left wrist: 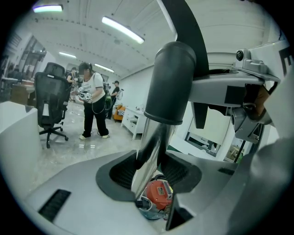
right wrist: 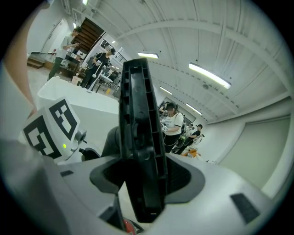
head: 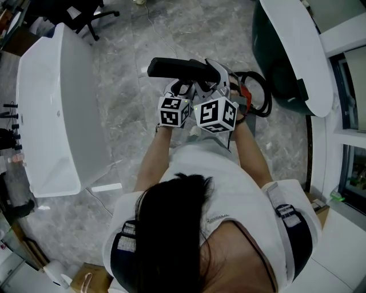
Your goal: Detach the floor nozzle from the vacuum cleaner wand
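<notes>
I hold the black floor nozzle [head: 177,68] up in front of me, above the floor. In the right gripper view the nozzle [right wrist: 138,137] stands upright between the pads, and my right gripper [right wrist: 142,176] is shut on it. In the left gripper view a shiny metal wand [left wrist: 154,137] with a black collar [left wrist: 172,82] runs up between the pads, and my left gripper [left wrist: 154,170] is shut on it. Both marker cubes [head: 173,110] sit side by side just under the nozzle. The joint between wand and nozzle is hidden.
A red and black vacuum body with a looped hose [head: 254,97] lies on the marble floor below the grippers. A long white table [head: 51,114] stands at the left and a curved white counter [head: 297,51] at the right. An office chair [head: 86,17] and people [left wrist: 92,101] are farther off.
</notes>
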### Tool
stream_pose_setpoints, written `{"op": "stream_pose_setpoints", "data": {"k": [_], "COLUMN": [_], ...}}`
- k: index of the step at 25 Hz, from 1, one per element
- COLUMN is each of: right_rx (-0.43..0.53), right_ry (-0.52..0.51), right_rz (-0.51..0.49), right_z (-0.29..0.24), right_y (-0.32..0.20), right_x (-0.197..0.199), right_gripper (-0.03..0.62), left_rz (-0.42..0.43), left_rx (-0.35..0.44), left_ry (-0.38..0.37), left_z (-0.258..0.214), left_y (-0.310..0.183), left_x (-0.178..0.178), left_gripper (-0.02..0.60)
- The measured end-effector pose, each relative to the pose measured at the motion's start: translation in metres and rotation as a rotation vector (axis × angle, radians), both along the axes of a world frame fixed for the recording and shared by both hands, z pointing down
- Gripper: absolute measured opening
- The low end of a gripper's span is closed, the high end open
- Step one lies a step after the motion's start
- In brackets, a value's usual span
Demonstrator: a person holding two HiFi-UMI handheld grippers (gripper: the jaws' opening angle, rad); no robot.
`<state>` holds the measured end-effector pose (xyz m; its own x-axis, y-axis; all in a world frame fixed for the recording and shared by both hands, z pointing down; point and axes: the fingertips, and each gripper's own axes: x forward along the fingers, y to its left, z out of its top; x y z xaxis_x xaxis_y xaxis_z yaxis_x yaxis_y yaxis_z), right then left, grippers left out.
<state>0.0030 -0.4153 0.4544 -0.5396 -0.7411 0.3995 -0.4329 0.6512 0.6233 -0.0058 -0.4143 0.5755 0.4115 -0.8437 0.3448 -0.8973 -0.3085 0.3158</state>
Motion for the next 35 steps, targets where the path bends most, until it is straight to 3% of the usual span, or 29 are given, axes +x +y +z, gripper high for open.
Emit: {"op": "stream_pose_setpoints", "data": {"k": [16,23,35], "right_rx": [0.026,0.016,-0.026], "right_ry": [0.006,-0.004,-0.056], "right_rz": [0.033,0.032,0.085], "right_z": [-0.004,-0.005,-0.004], "right_y": [0.007,0.011,0.011], "right_x": [0.006,0.008,0.020], "right_gripper": [0.245,0.245,0.245], "left_rz": [0.024,0.072,0.063], "left_rx": [0.008,0.027,0.043], "left_ry": [-0.003,-0.028,-0.029], "left_z": [-0.001,-0.004,-0.004], "left_y": [0.004,0.008,0.009], "left_x": [0.005,0.007,0.013], "left_gripper": [0.166,0.166,0.164]}}
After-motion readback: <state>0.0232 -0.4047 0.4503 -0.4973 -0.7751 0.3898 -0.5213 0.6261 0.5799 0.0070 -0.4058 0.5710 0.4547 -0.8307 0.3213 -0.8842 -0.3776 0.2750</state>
